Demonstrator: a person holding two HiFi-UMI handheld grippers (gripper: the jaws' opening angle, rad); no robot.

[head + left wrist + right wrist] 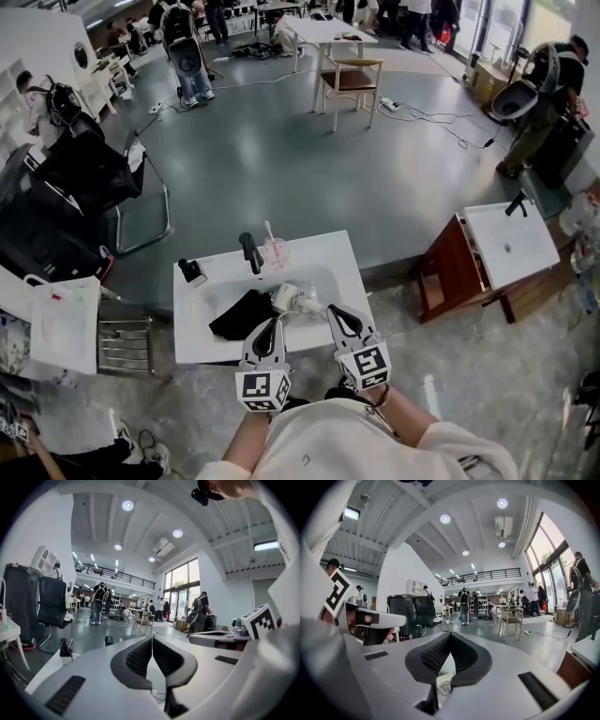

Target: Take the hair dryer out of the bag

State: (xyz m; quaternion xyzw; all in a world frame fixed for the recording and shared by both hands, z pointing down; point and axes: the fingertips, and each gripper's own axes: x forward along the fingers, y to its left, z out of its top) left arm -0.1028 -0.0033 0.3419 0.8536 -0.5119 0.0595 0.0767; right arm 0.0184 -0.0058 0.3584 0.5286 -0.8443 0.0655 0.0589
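Observation:
On the white sink counter (202, 345) a black bag (239, 316) lies slumped in the basin. A white hair dryer (292, 299) rests at the bag's right end; whether any of it is inside, I cannot tell. My left gripper (275, 322) hovers above the counter's near edge, shut and empty. My right gripper (336, 313) hangs beside it, also shut and empty. In the left gripper view the jaws (152, 640) meet in a closed line and point level into the room. The right gripper view shows its jaws (449, 636) closed, with a bit of white cord (443, 685) below them.
A black faucet (250, 252), a clear cup with a toothbrush (275, 250) and a black dispenser (192, 272) stand along the counter's far edge. A white cart (62, 324) is at the left, a second sink cabinet (507, 246) at the right. People stand far across the hall.

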